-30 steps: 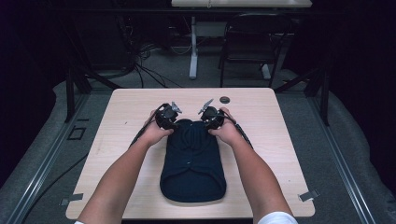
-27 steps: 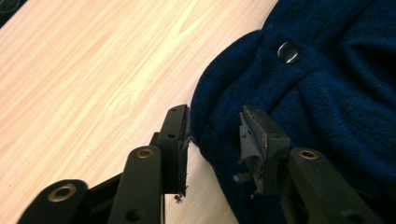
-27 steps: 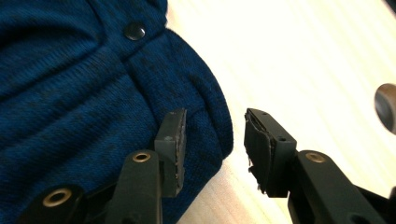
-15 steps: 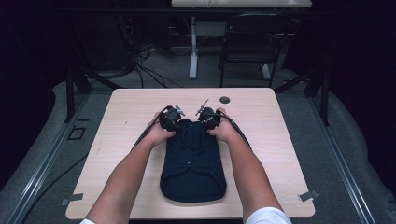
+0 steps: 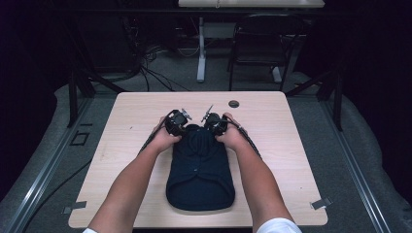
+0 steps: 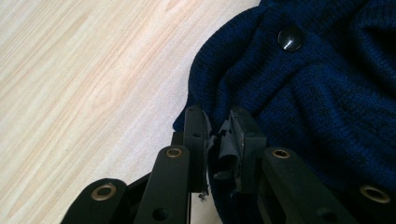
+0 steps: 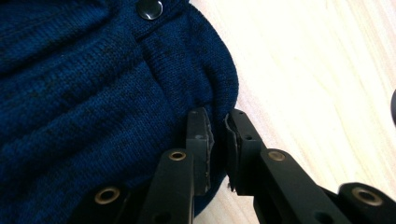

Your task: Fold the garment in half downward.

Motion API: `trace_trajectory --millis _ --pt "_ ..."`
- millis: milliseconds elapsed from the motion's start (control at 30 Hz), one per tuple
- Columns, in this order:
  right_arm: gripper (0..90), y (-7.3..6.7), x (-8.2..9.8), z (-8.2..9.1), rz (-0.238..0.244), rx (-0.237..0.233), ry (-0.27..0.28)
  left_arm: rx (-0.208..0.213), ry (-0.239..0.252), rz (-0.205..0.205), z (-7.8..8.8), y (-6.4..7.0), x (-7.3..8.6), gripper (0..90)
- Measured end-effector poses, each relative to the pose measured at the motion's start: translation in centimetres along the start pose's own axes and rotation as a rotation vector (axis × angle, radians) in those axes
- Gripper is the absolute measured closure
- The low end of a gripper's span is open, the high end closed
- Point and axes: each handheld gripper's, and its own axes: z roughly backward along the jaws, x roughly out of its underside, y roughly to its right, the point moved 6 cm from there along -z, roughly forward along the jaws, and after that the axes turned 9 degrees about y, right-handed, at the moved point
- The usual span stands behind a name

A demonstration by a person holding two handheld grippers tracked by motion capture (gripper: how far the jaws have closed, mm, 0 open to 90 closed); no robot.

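A dark navy knitted cardigan [image 5: 200, 170] lies folded lengthwise on the wooden table [image 5: 291, 131], its far end bunched up. My left gripper [image 5: 176, 124] sits at the far left corner of the cardigan and my right gripper [image 5: 214, 124] at the far right corner. In the left gripper view the left gripper [image 6: 217, 126] has its jaws nearly together on the cardigan's [image 6: 327, 93] edge, near a black button [image 6: 289, 38]. In the right gripper view the right gripper [image 7: 217, 128] pinches the cardigan's [image 7: 70, 93] rounded edge below another button [image 7: 149, 8].
A small dark round disc [image 5: 233, 104] is set in the table just beyond the right gripper. Bare wood shows left and right of the cardigan. Tape tabs [image 5: 320, 204] mark the near corners. A chair and desk legs [image 5: 200, 48] stand beyond the far edge.
Both grippers have drawn slightly closer together at the cardigan's far end, bunching the fabric between them. The rest of the cardigan has stayed in place.
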Motion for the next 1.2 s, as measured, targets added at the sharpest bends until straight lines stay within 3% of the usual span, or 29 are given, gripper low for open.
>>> trace_trajectory --millis 100,300,467,500,867,1200 --pt "80.2 0.2 -0.1 0.4 0.015 -0.003 0.002 -0.001 0.007 -0.004 0.2 0.0 -0.1 79.1" --pt "80.4 0.7 -0.5 2.0 -0.015 -0.018 0.057 -0.037 0.041 -0.013 1.7 -0.3 -1.1 79.3" --pt "80.5 1.3 -1.3 3.9 -0.030 0.011 0.126 -0.060 0.079 -0.033 3.3 -0.6 -2.3 79.5" --pt "80.5 1.4 -1.4 4.2 -0.028 0.018 0.137 -0.065 0.106 -0.025 4.1 -0.8 -2.7 79.5" --pt "80.6 2.4 -3.1 8.3 0.051 0.053 0.198 -0.086 0.207 -0.050 7.4 -1.0 -4.3 79.7" --pt "80.7 2.7 -4.8 11.2 0.092 0.125 0.272 -0.155 0.277 -0.109 10.8 -1.5 -6.1 79.8"
